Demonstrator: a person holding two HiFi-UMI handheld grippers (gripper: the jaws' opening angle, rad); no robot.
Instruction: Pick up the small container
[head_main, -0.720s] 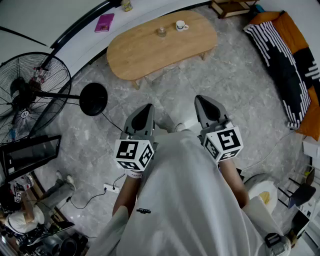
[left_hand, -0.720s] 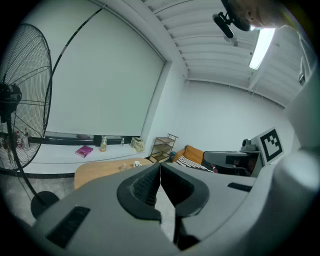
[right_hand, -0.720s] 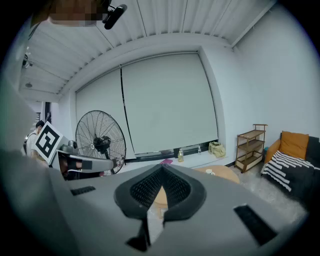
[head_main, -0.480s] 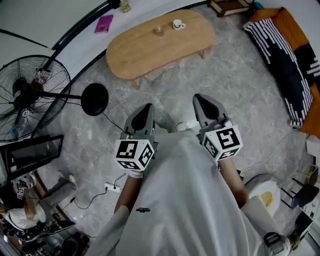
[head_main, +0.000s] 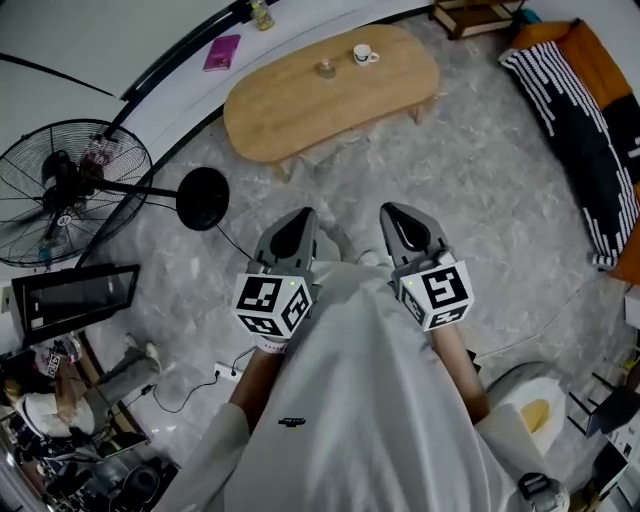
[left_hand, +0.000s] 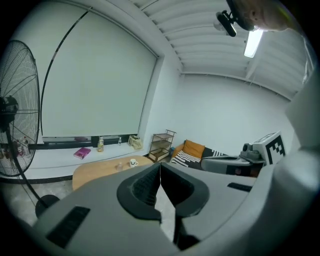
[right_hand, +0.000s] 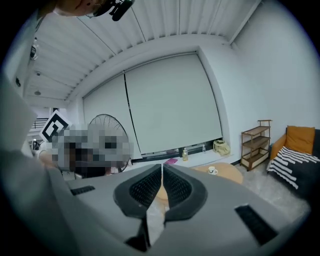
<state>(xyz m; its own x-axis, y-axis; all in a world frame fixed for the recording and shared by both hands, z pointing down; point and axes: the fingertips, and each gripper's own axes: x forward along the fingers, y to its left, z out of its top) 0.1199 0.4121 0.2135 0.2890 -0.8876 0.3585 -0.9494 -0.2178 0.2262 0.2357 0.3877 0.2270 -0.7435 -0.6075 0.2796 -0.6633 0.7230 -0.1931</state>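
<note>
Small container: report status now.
Left tool and right tool shut, empty. Small clear container on oval wooden table beside white mug, untouched. Nothing blocking.

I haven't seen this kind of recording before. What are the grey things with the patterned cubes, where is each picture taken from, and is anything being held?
There is no robot here. A person holds a two-jaw tool in each hand: the left gripper and the right gripper. The patterned cubes are part of those tools. The downward-looking picture comes from a camera on the person's head. The other two come from cameras riding on each gripper, looking along its jaws. Both pairs of jaws are shut, with nothing between them. Ahead across the floor, a wooden table carries a white mug and a small container. A fan stands to the left.
</note>
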